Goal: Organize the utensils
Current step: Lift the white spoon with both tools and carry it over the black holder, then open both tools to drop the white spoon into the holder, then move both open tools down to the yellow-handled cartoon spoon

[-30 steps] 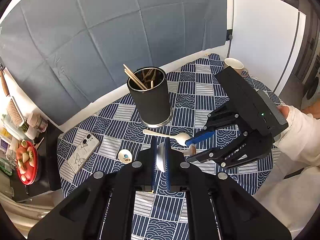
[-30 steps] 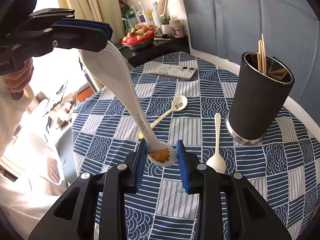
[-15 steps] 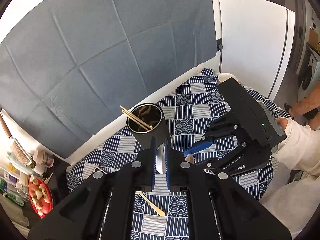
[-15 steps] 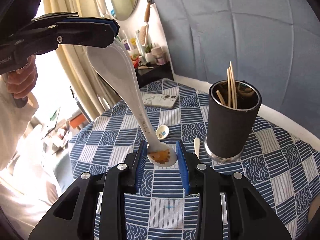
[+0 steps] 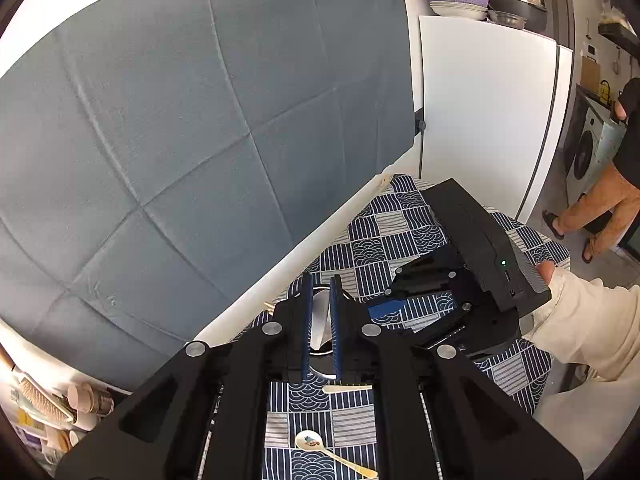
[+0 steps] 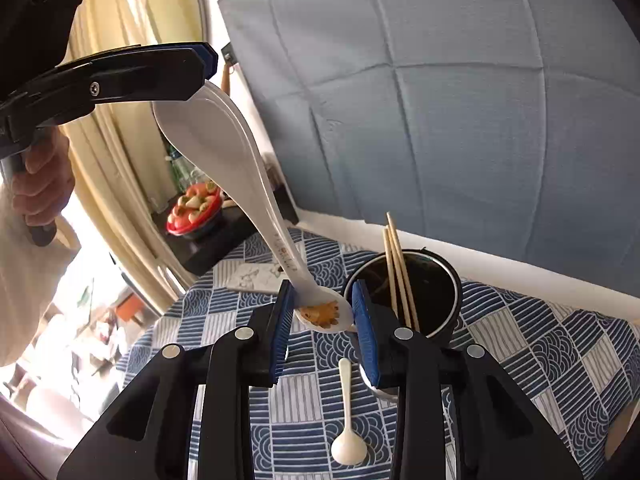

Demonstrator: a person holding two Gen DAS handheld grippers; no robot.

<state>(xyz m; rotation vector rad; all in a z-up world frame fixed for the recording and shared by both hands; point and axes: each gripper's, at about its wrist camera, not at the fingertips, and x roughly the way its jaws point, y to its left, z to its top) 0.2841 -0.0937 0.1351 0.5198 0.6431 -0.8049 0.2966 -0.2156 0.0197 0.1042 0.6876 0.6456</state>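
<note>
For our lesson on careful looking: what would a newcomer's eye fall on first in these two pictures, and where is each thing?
The big white ladle stands out: the left claw grips its bowl high up, while the right claw brackets its handle end beside the black utensil holder with chopsticks. On the blue patterned tablecloth below lies a small white spoon.

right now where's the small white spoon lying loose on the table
In the right wrist view, the small white spoon lies flat on the blue patterned tablecloth, low centre, just left of the black utensil holder.

Glossy white ceramic-looking spoon (image 6: 240, 184), matt black cup (image 6: 436, 304), wooden chopsticks (image 6: 396, 264), cloth tablecloth (image 6: 560, 344).
</note>
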